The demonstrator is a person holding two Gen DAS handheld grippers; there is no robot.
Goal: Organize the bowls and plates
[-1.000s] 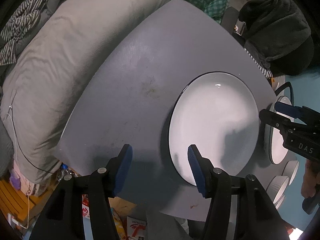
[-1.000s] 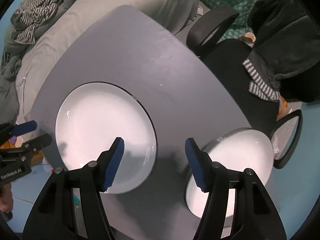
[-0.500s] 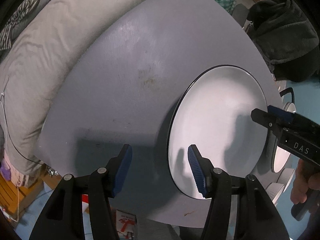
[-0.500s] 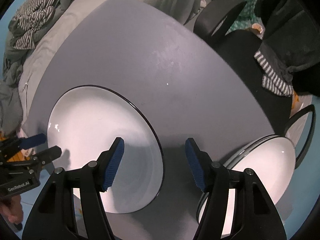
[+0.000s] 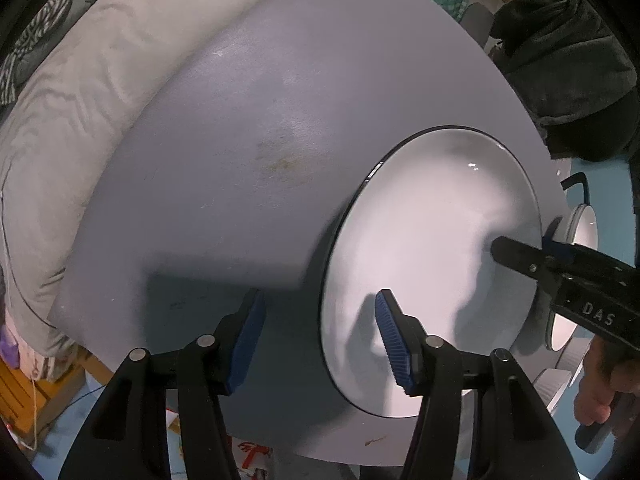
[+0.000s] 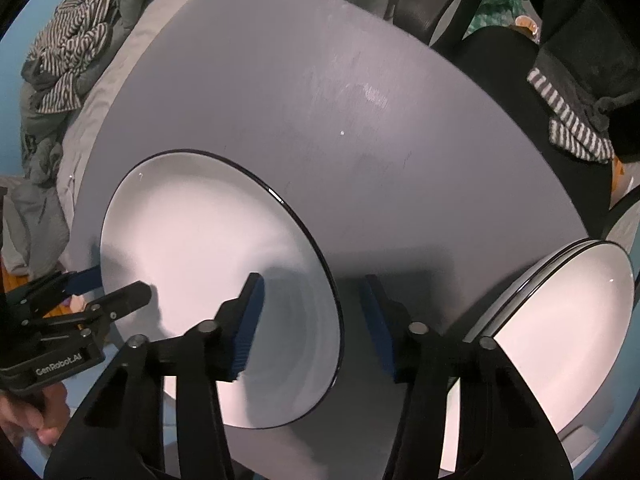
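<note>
Jaws closing on both grippers, left (image 5: pixel 318 338) and right (image 6: pixel 310 320), each straddling opposite rims of plate (image 5: pixel 432 264); pads not yet touching.

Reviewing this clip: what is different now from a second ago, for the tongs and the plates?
Both tongs have come down toward the big white plate, one on each side of it. The left tongs and right tongs each straddle the plate's rim, and both pairs of jaws are closing, pads not yet pressing on it. The plate, the stack of plates at the right and the grey table stayed where they were.
</note>
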